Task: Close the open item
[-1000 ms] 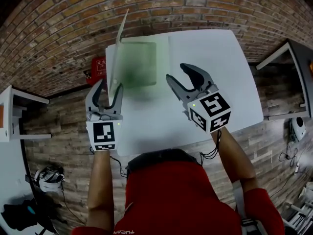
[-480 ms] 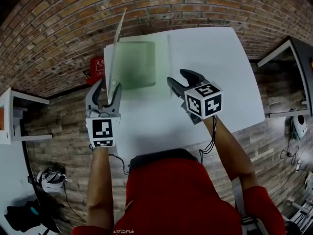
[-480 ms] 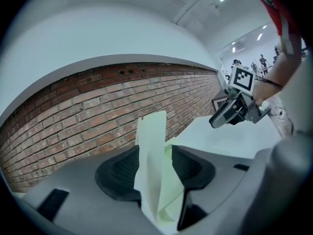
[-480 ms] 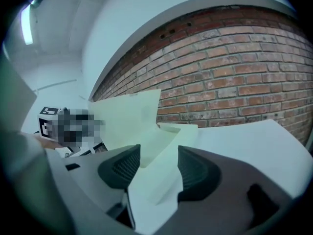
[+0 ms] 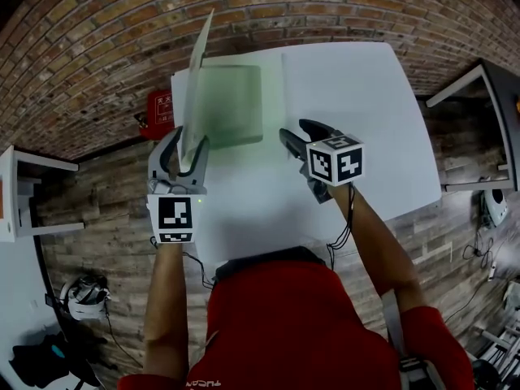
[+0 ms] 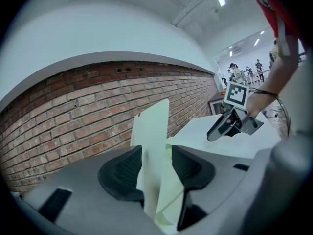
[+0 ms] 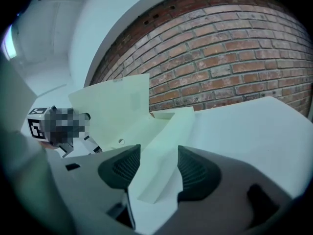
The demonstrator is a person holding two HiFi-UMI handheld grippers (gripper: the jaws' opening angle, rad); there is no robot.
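A pale green folder lies open on the white table (image 5: 349,96). Its base (image 5: 231,104) is flat and its lid (image 5: 195,80) stands upright at the left. My left gripper (image 5: 185,143) is at the lid's near lower edge. In the left gripper view the thin lid (image 6: 154,136) passes between the wide-apart jaws of that gripper (image 6: 156,165), and the pads do not press it. My right gripper (image 5: 296,132) hovers low by the base's near right corner. Its jaws have just been opening and stand open (image 7: 159,165). The base (image 7: 166,131) shows in the gap, untouched.
A brick wall runs behind the table's far edge. A red box (image 5: 162,112) sits on the plank floor by the table's left corner. Side tables stand at the far left (image 5: 16,193) and far right (image 5: 479,88).
My right gripper has dropped toward the table and rolled, with its marker cube now facing up. My left gripper has edged forward so the lid's lower edge sits between its fingers.
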